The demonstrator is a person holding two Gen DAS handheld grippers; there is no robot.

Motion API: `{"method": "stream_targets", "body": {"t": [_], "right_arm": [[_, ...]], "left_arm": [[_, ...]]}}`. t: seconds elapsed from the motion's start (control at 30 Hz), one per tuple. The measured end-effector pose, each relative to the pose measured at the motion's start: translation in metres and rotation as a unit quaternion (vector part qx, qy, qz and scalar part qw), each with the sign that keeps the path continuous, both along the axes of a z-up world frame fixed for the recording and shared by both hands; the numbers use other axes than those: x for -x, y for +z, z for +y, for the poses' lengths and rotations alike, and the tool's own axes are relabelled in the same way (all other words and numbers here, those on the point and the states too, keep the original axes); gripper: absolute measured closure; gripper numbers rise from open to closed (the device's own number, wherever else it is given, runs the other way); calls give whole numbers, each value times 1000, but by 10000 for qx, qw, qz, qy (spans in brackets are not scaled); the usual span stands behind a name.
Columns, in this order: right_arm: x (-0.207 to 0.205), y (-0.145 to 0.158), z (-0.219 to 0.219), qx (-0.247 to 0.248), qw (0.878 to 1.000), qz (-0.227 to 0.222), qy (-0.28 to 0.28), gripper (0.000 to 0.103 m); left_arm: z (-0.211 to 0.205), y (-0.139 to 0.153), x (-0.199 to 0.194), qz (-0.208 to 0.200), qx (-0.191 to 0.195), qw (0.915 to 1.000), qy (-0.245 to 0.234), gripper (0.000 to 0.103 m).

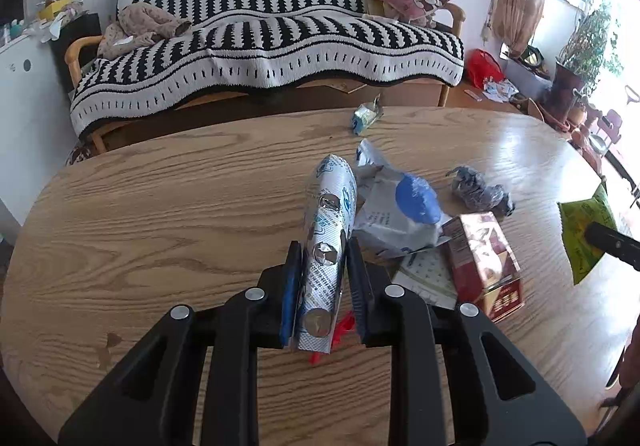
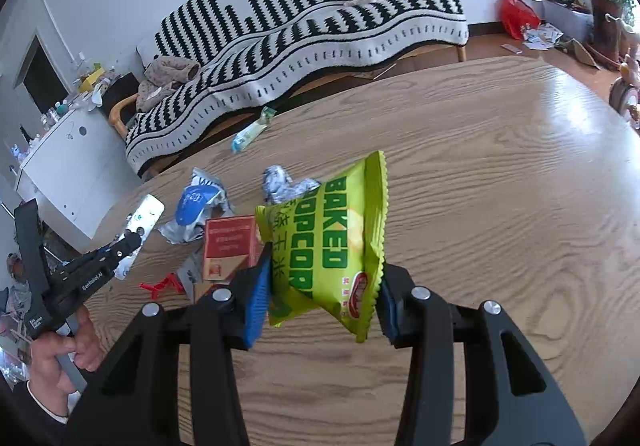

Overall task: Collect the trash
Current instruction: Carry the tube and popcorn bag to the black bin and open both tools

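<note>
My left gripper [image 1: 322,258] is shut on a silver blister pack [image 1: 330,230] and holds it above the wooden table [image 1: 160,206]. The pack also shows in the right wrist view [image 2: 146,216], with the left gripper [image 2: 130,240] at the far left. My right gripper [image 2: 324,278] is shut on a green popcorn bag [image 2: 332,242] held above the table [image 2: 500,206]. The bag shows at the right edge of the left wrist view [image 1: 584,234]. On the table lie a red box [image 1: 486,262], a blue-and-white wrapper [image 1: 400,210], a crumpled grey wrapper [image 1: 478,192] and a small packet [image 1: 366,118].
A red plastic piece [image 1: 342,330] lies under the left fingers. A flat patterned paper [image 1: 428,282] lies beside the red box. A striped sofa [image 1: 272,42] stands behind the table. A white cabinet [image 2: 68,174] stands at the left. Potted plants [image 1: 584,46] stand at the right.
</note>
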State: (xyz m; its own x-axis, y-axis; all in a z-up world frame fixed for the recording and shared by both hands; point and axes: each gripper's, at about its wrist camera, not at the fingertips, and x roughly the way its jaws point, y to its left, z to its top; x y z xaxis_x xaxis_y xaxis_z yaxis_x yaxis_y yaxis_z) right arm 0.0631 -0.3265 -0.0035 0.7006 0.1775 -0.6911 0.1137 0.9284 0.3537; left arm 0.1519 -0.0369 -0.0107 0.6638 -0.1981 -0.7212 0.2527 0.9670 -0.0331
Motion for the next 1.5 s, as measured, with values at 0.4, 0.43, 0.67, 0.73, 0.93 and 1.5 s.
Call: {"method": "stream_targets", "body": {"t": [0.4, 0.43, 0.67, 0.73, 0.93, 1.5], "right_arm": [[91, 30, -111, 598, 9944, -77, -871, 58], [103, 33, -123, 688, 9927, -79, -991, 58], [204, 41, -226, 1057, 9750, 59, -1954, 58], [232, 41, -251, 1087, 9686, 93, -2236, 58], [319, 32, -324, 1021, 9425, 316, -3167, 58], [408, -74, -420, 164, 8984, 1936, -3938, 58]], "left_arm": [[-82, 45, 39, -533, 342, 9969, -456, 81], [-95, 47, 46, -565, 339, 9963, -558, 81], [-216, 54, 103, -559, 639, 9818, -1698, 81], [-249, 51, 122, -491, 697, 9754, -2034, 81], [-364, 27, 200, -139, 802, 9474, -3096, 81], [-560, -110, 349, 1867, 665, 8816, -4283, 81]]}}
